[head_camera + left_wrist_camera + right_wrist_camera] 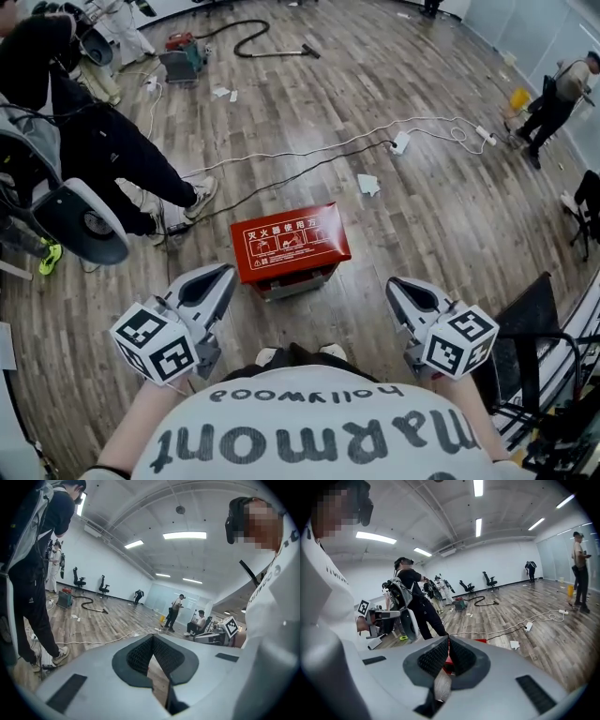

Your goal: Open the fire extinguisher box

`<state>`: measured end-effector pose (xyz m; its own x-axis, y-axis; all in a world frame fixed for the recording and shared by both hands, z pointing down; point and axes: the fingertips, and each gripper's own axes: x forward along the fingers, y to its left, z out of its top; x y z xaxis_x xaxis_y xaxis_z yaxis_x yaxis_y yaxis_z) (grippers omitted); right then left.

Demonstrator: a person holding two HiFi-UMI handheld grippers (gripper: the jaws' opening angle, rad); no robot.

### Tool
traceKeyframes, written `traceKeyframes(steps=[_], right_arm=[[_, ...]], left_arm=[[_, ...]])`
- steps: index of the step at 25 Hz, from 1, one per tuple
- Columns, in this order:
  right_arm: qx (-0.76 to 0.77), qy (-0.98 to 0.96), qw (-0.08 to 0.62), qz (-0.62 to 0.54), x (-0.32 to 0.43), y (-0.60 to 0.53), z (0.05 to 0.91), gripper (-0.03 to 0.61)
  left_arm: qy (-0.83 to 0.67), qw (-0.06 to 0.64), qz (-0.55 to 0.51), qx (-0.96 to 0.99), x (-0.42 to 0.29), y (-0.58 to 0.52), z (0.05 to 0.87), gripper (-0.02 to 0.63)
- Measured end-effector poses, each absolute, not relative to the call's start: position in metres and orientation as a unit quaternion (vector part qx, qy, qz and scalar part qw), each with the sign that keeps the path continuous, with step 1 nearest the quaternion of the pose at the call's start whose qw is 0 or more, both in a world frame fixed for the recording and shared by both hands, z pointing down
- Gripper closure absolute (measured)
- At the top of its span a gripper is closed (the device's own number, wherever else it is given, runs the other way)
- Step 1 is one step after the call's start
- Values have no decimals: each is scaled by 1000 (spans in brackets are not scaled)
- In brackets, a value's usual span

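Observation:
The red fire extinguisher box [290, 247] stands on the wooden floor straight ahead of me, its lid down, white print on top. My left gripper [221, 277] hovers just left of the box, apart from it, jaws shut with nothing between them. My right gripper [396, 290] hangs to the box's right, also shut and empty. In the right gripper view a sliver of the red box [489, 641] shows past the closed tips of the right gripper [448, 641]. The left gripper [152, 638] in its own view looks across the room, with no box in sight.
White and black cables [356, 142] run across the floor behind the box, with a power strip [400, 142] and a scrap of paper [368, 184]. A person in black [103, 150] stands at the left beside a grey chair [75, 220]. Another person [553, 98] stands far right.

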<state>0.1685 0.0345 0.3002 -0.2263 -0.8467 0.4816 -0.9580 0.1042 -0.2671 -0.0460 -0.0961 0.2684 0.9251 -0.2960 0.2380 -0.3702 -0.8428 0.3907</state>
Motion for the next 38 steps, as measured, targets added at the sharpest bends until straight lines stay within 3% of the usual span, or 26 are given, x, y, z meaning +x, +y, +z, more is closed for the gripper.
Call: traceKeyframes(steps=[8, 17, 38], right_arm=[[580, -768, 136, 236, 222, 39, 290, 568], [548, -798, 157, 193, 265, 30, 281, 568], [458, -845, 213, 174, 187, 7, 296, 568]], left_arm=[[-208, 219, 65, 951, -1, -61, 262, 607], [-284, 221, 41, 932, 4, -28, 263, 607], [-386, 259, -5, 885, -83, 6, 278, 607]])
